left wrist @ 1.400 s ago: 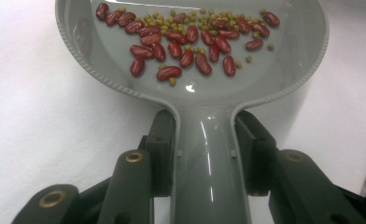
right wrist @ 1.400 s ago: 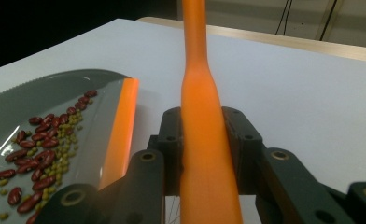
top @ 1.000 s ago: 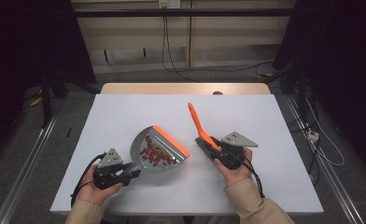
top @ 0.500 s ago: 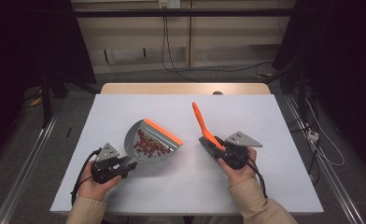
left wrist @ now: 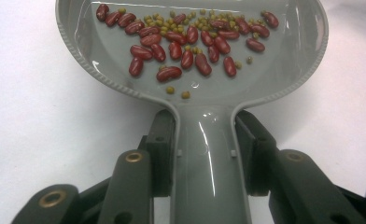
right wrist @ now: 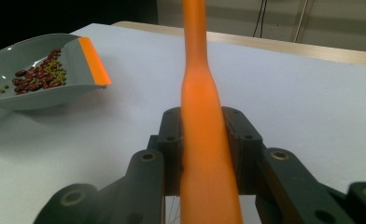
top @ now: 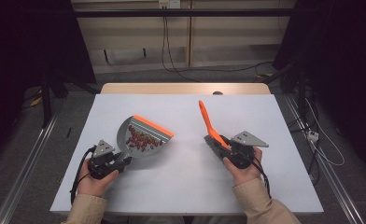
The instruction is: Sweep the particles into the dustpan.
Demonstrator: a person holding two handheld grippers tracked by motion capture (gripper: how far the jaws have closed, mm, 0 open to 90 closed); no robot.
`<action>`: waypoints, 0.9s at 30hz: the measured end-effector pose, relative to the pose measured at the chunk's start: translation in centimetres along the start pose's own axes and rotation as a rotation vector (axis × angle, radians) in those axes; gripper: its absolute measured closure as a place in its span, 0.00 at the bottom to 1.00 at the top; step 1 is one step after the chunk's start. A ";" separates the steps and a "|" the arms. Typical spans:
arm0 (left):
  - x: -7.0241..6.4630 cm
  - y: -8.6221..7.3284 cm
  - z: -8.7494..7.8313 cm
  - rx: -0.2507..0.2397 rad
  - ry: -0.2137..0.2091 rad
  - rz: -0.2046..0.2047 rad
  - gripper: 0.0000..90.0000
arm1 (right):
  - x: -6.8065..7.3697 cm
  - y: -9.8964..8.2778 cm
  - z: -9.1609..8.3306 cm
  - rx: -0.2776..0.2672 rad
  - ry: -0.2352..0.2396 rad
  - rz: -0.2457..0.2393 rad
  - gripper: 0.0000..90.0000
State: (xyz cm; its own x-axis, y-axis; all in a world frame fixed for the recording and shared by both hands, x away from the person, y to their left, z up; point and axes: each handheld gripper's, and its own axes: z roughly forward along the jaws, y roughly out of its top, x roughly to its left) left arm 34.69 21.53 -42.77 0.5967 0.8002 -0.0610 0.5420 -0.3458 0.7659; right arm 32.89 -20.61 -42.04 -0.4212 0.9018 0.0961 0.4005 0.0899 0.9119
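Fingers [left wrist: 165,154] of the left gripper [top: 107,161] clamp the handle of a grey, orange-lipped dustpan [top: 143,137], red and green beans pooled just ahead; the right gripper [top: 230,148] pinches an orange brush handle [top: 209,123] rising beyond.

A: In the left gripper view the dustpan [left wrist: 195,88] is cut off at the top edge, so its front lip is out of frame, and its handle leaves at the bottom.

B: The brush handle [right wrist: 204,140] in the right gripper view also leaves at the top and bottom edges. Its bristles can't be made out.

A: In the high view the beans [top: 141,139] blur into one reddish patch, too small to count.
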 end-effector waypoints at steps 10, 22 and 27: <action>0.9 -0.1 0.3 0.003 0.070 -0.050 0.70 | -0.3 -0.1 -0.3 -0.001 -0.004 0.001 0.79; 1.8 -0.2 0.7 0.010 0.134 -0.105 0.70 | -0.4 -0.1 -0.3 -0.002 -0.003 0.006 0.79; 2.1 -0.1 0.8 0.001 0.151 -0.123 0.70 | -0.5 0.0 -0.4 -0.005 -0.005 0.009 0.79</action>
State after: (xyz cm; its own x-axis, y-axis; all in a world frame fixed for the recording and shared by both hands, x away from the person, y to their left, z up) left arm 36.30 22.89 -43.49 0.4303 0.9008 -0.0579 0.6066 -0.2411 0.7576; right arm 32.77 -21.24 -41.93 -0.4137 0.9046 0.1027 0.4000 0.0793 0.9131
